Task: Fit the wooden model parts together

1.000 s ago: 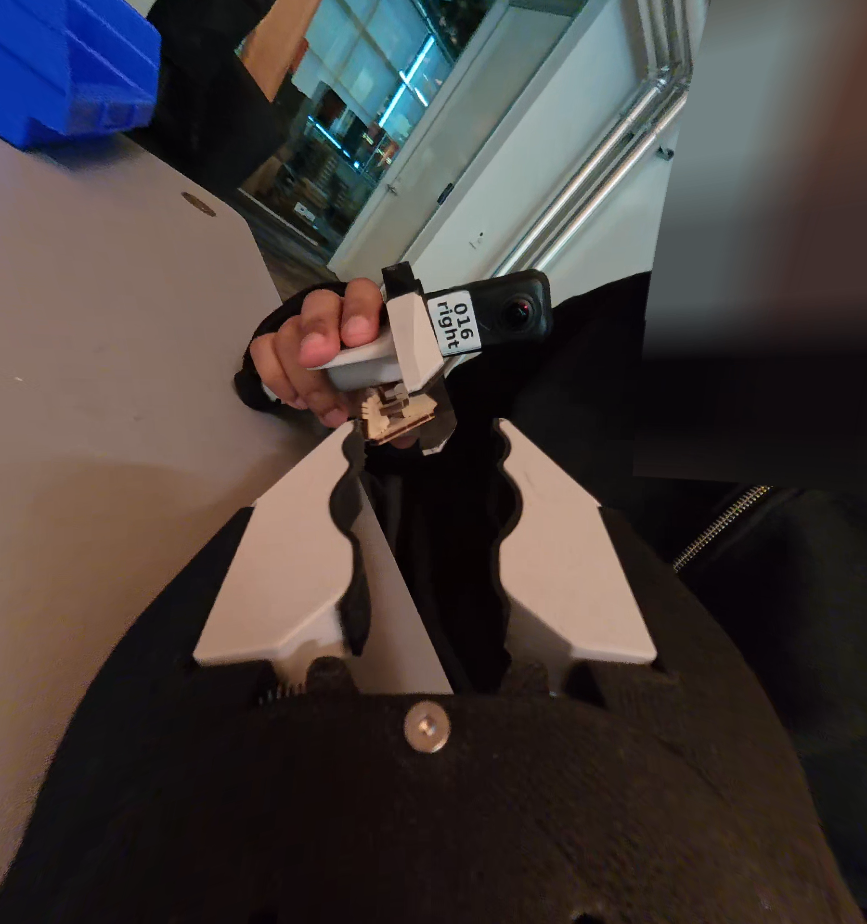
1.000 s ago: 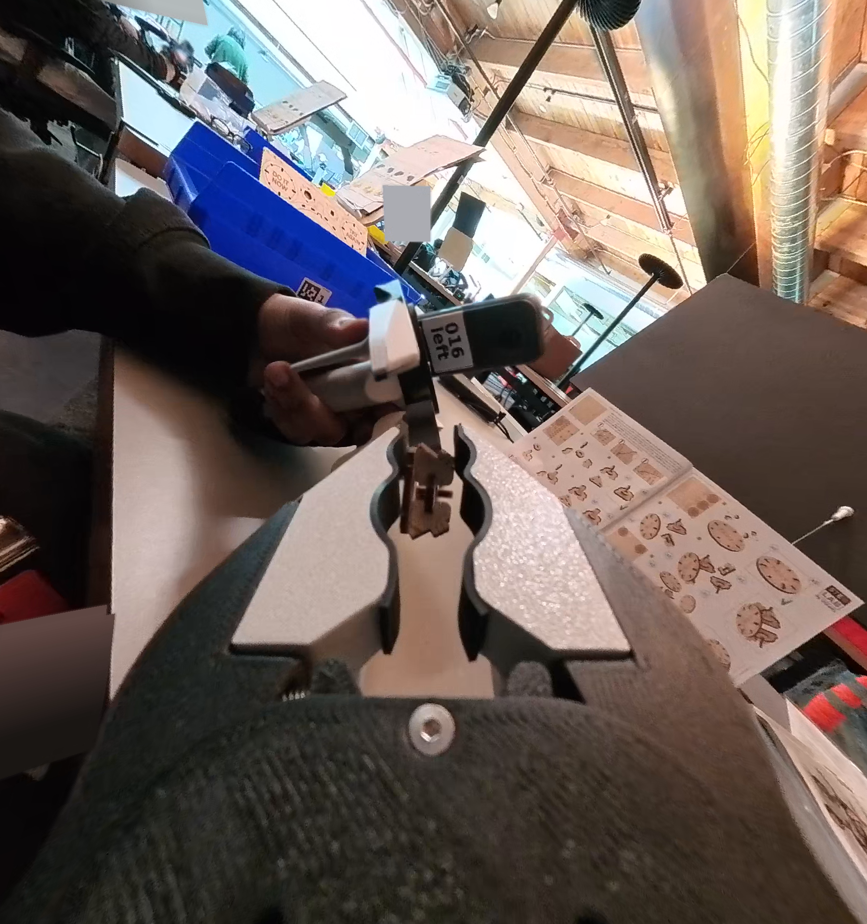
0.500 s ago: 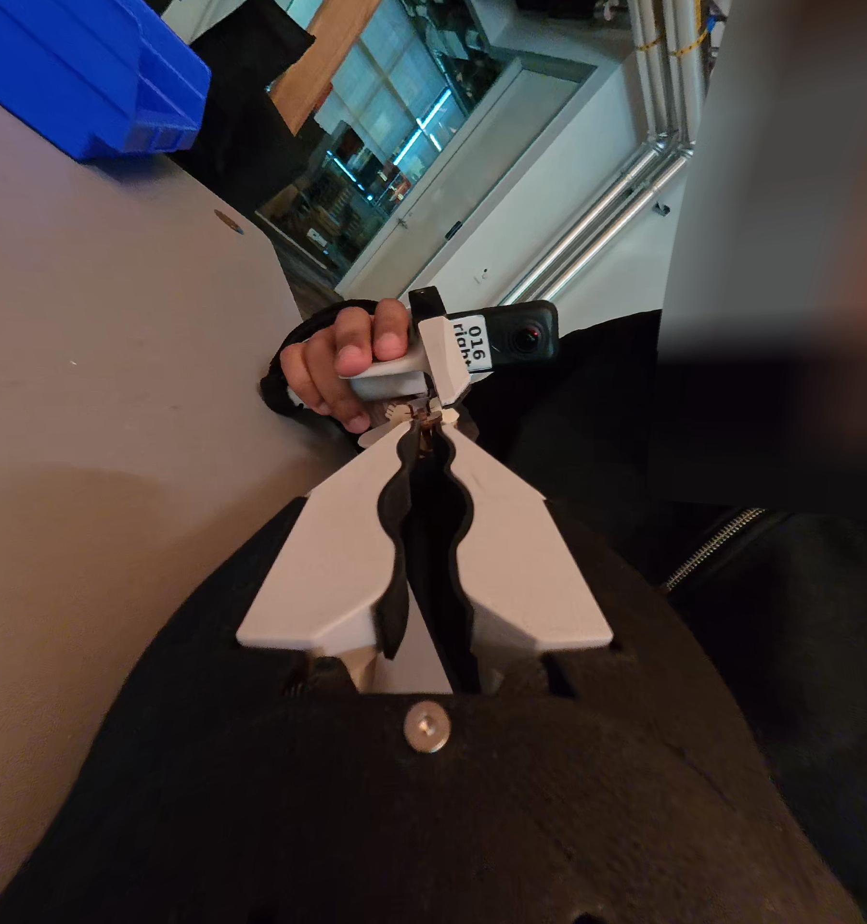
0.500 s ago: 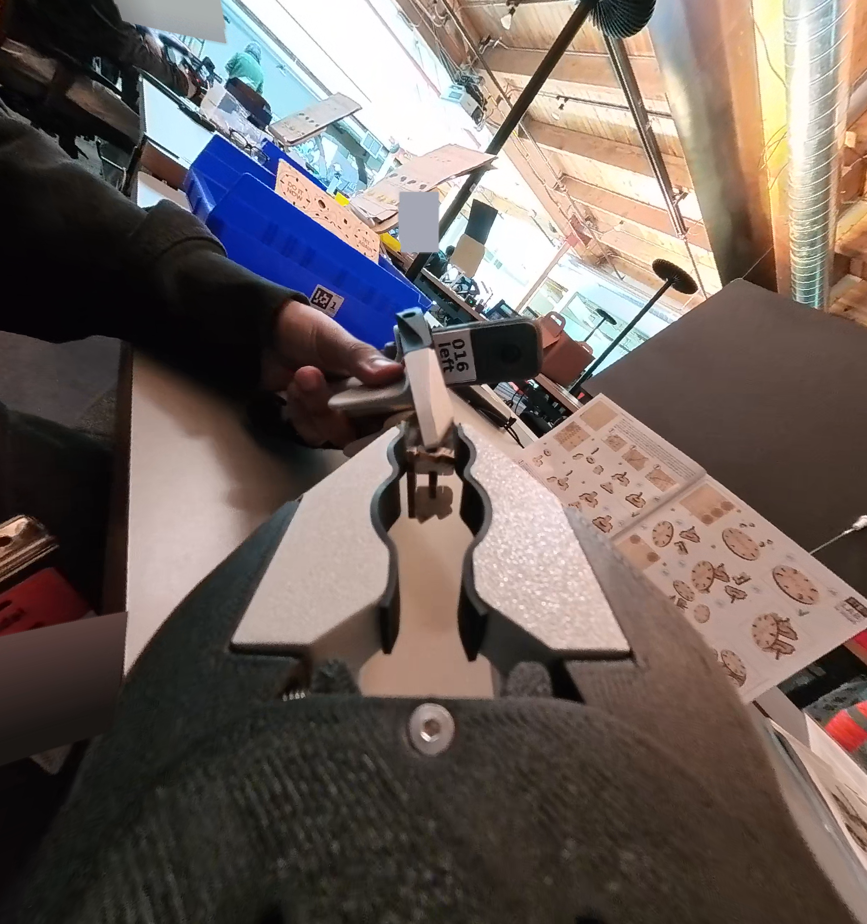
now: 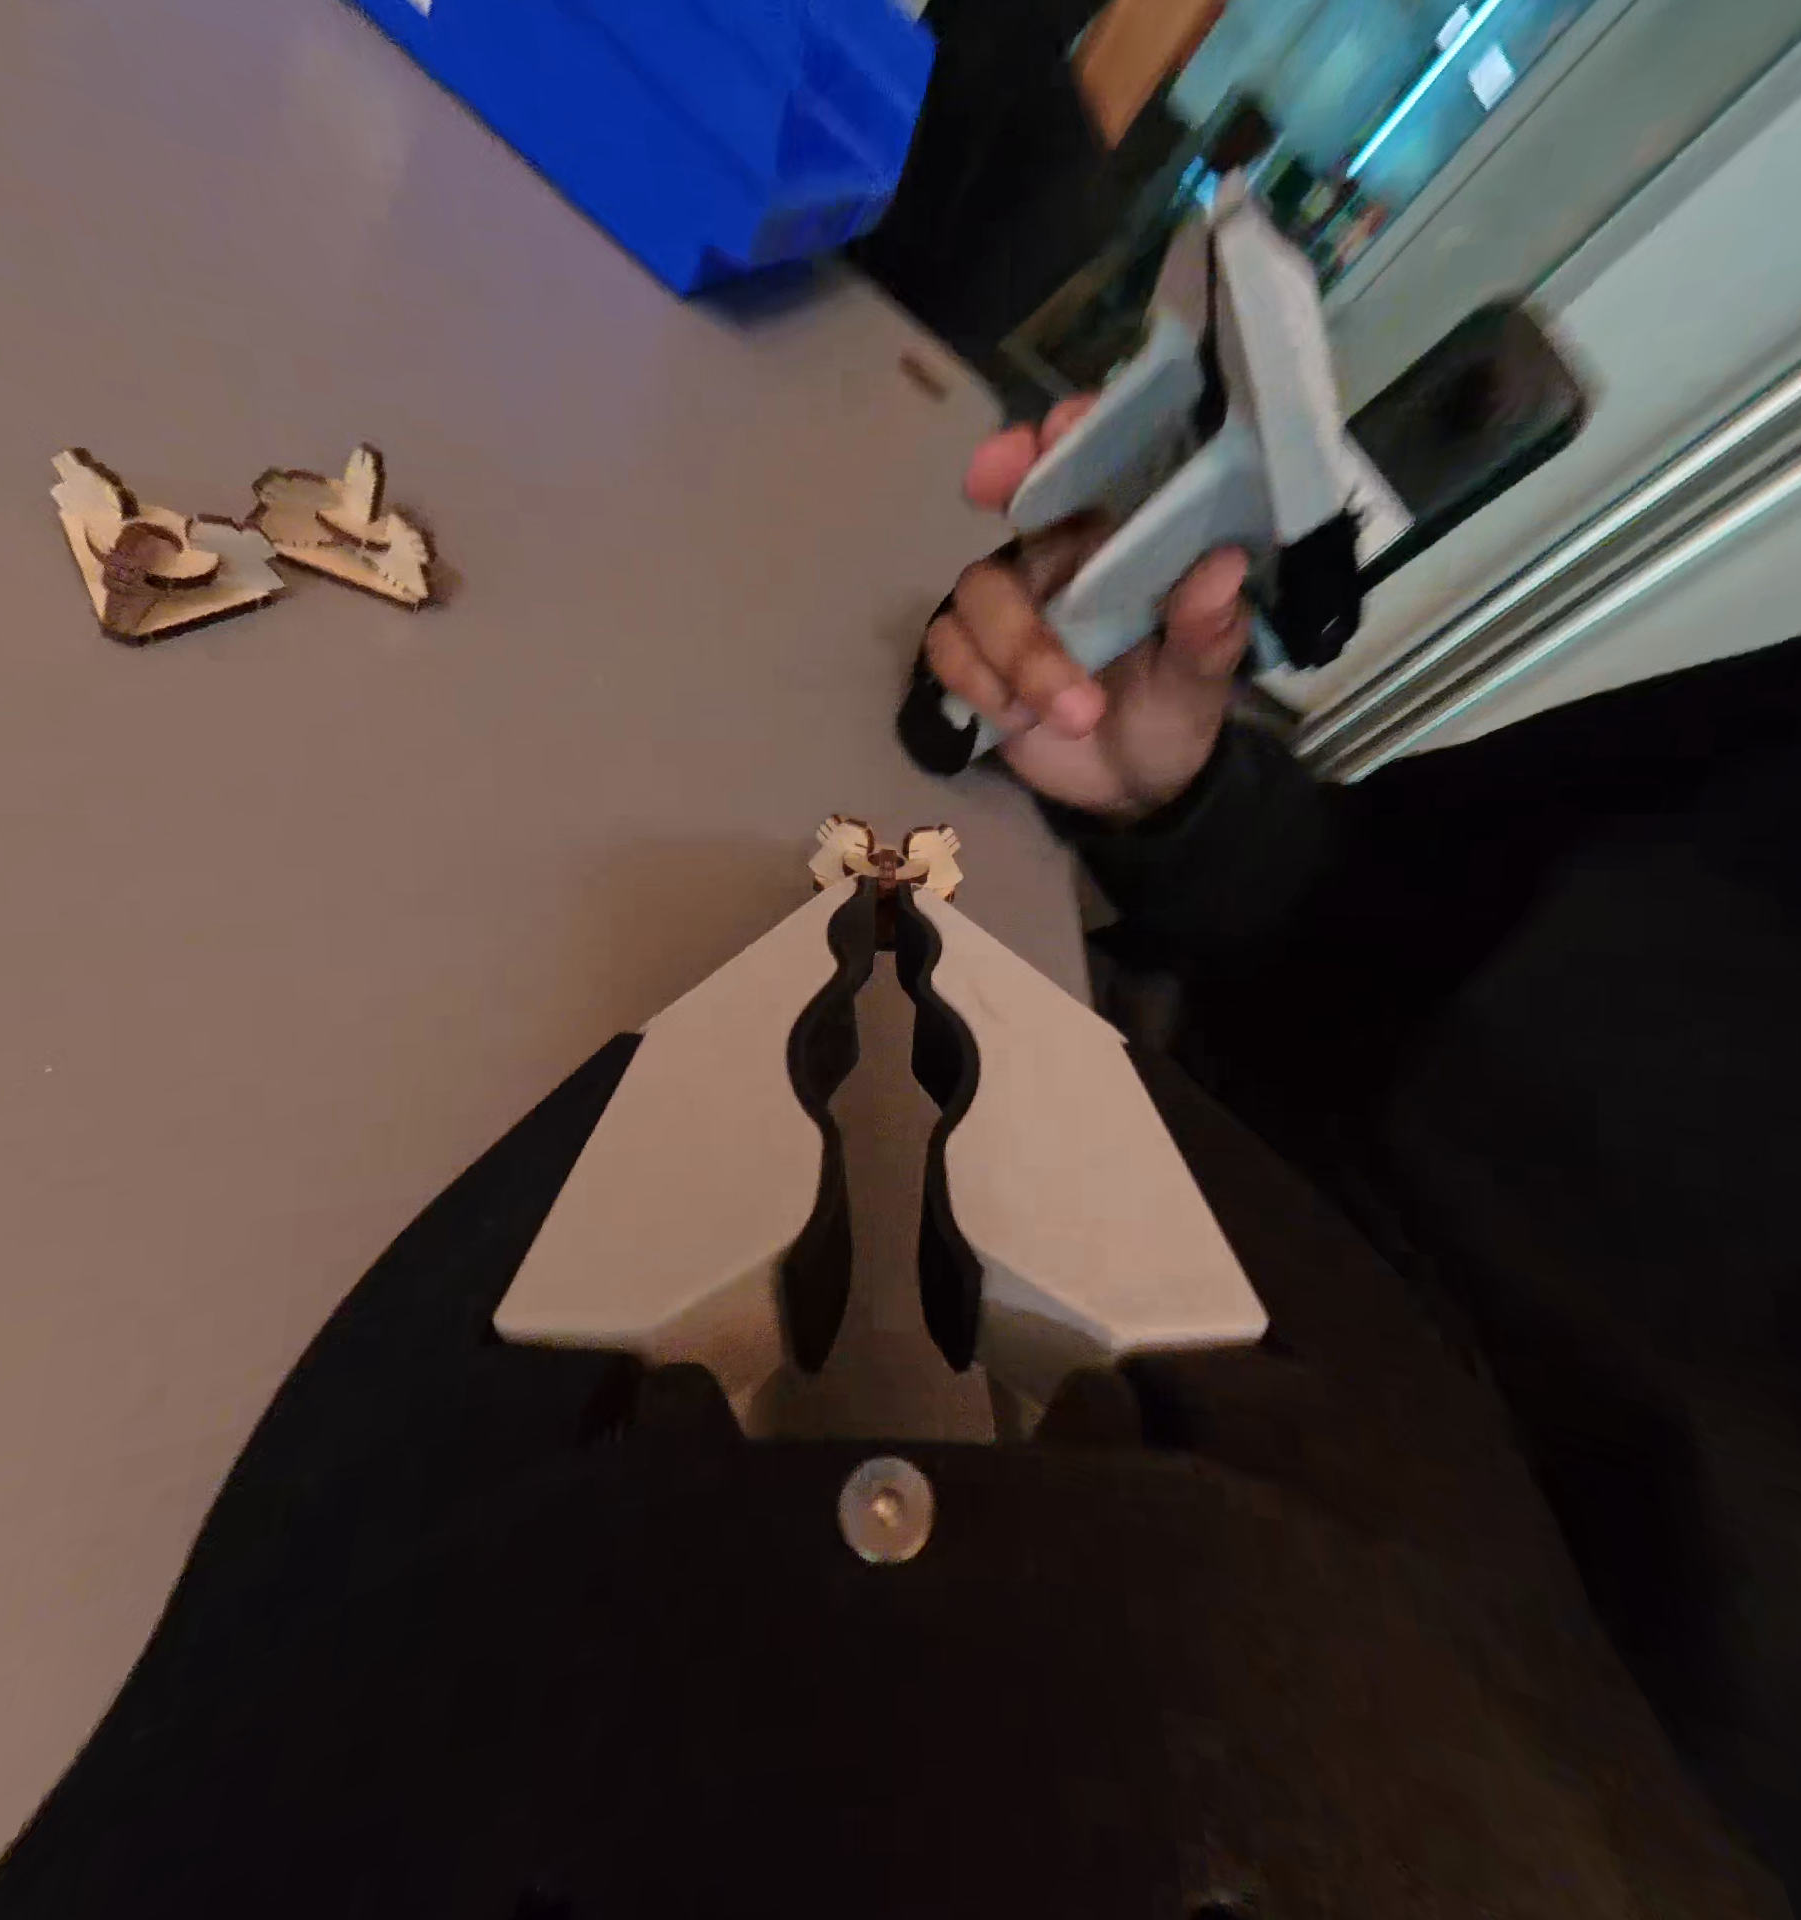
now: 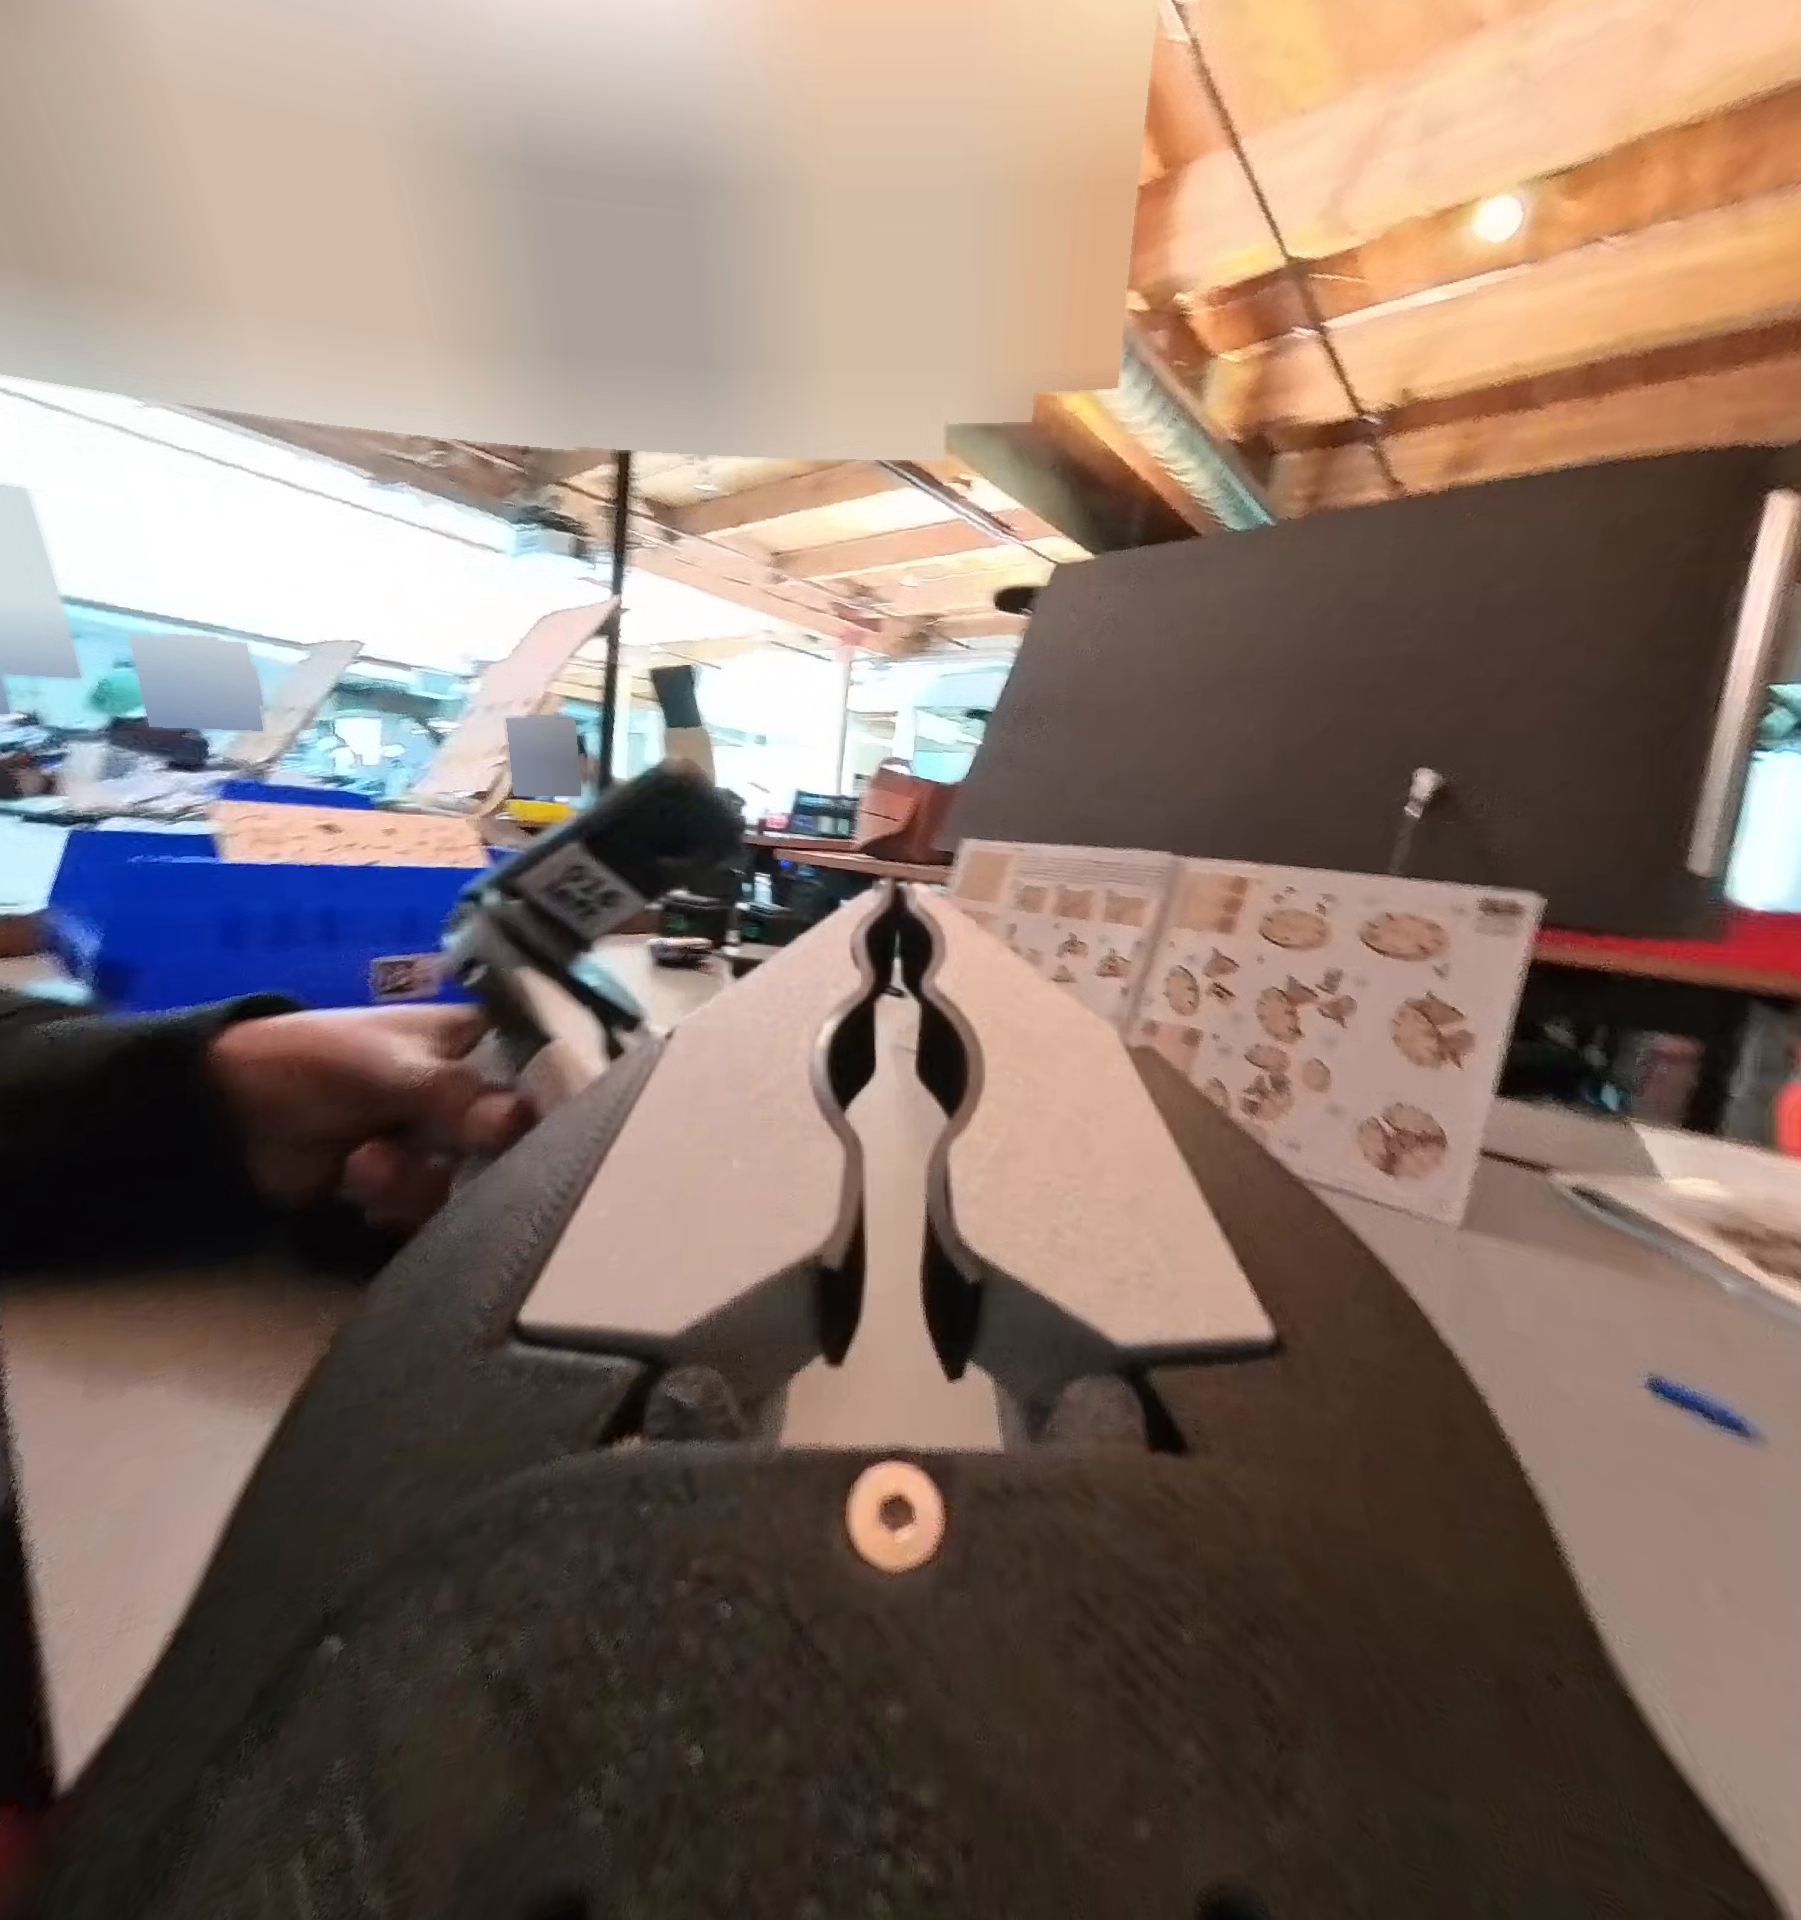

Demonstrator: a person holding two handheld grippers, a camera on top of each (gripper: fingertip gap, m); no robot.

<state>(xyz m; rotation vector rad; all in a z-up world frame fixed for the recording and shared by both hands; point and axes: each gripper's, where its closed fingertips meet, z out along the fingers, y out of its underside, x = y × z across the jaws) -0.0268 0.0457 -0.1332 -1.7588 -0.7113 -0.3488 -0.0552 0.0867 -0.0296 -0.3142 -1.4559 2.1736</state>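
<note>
My left gripper (image 5: 883, 896) is shut on a small pale wooden part (image 5: 885, 857) with two toothed wings; the part sticks out past the fingertips, just above the grey table (image 5: 408, 883). My right gripper (image 6: 896, 896) is shut, with the pads together and nothing showing between them, raised and pointing at the room. In the left wrist view the right gripper (image 5: 1223, 343) shows blurred at the upper right, held by a hand (image 5: 1072, 686). In the right wrist view the left gripper (image 6: 563, 977) shows blurred at the left.
Two more wooden assemblies (image 5: 148, 551) (image 5: 345, 530) lie on the table at the left. A blue bin (image 5: 688, 135) stands at the table's far side. An open instruction sheet (image 6: 1291, 997) leans against a black board (image 6: 1343, 675). Some 11 cm of space lies between my two pairs of fingers.
The wooden part went from my right gripper to my left: the left shut on it, the right let go and shut with nothing in it. The two grippers moved apart.
</note>
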